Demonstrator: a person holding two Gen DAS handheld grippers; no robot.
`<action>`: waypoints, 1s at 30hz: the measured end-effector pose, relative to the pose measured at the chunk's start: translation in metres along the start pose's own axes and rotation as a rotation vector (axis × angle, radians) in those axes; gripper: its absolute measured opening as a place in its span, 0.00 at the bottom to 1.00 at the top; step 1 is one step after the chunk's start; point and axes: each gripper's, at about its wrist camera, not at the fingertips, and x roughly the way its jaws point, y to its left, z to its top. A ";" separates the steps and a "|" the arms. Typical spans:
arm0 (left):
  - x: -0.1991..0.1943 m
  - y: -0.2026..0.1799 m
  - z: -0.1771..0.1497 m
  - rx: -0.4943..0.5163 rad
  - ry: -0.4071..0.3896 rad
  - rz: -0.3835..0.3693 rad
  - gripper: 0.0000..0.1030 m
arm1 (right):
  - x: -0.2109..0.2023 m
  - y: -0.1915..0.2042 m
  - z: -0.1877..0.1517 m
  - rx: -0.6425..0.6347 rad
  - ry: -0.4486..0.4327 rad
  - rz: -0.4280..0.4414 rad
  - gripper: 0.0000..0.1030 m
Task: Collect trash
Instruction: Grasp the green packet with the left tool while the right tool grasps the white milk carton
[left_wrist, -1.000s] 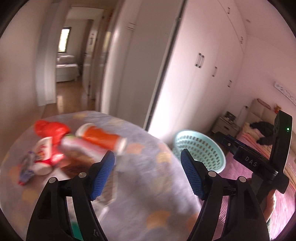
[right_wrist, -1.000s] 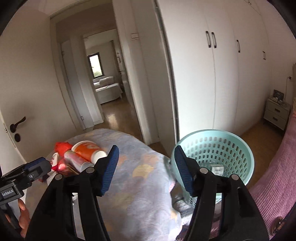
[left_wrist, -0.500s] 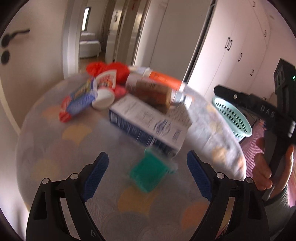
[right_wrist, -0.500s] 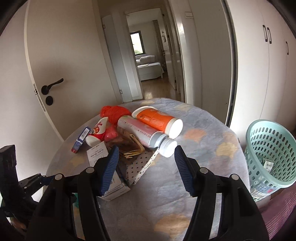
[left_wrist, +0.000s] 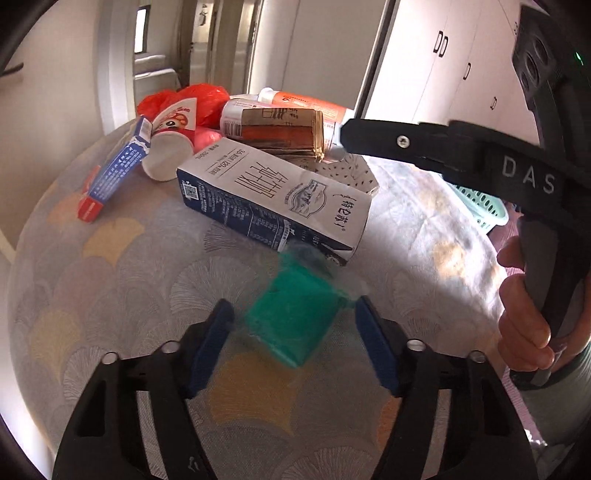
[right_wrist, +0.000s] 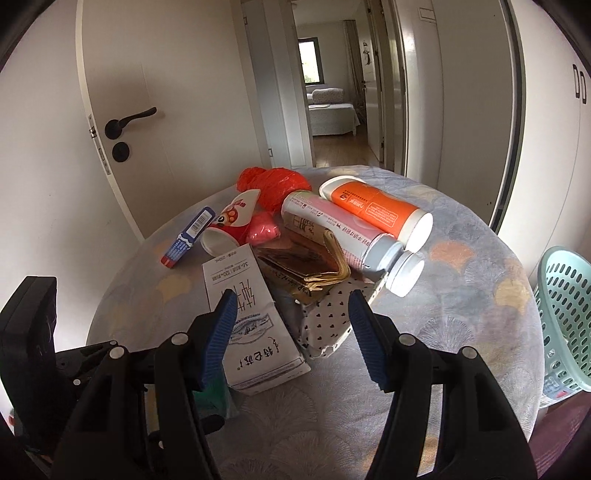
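Table (left_wrist: 110, 288) nearer, left gripper (left_wrist: 293, 345) now straddling green packet (left_wrist: 295, 321)

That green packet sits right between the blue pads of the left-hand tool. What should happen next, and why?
Probably lower the left tool a little and close it on the green packet. Its pads stand open on either side of the packet, which lies alone on the table, just in front of the milk carton. The mint basket beside the table would be the drop spot.
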 end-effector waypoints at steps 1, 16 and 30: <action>0.000 0.000 -0.001 0.007 -0.002 0.008 0.52 | 0.002 0.001 0.000 -0.003 0.008 0.006 0.57; -0.033 0.049 -0.011 -0.140 -0.057 0.082 0.38 | 0.053 0.029 -0.009 -0.079 0.147 0.031 0.67; -0.062 0.069 0.005 -0.219 -0.137 0.125 0.38 | 0.032 0.029 -0.008 -0.078 0.109 0.043 0.49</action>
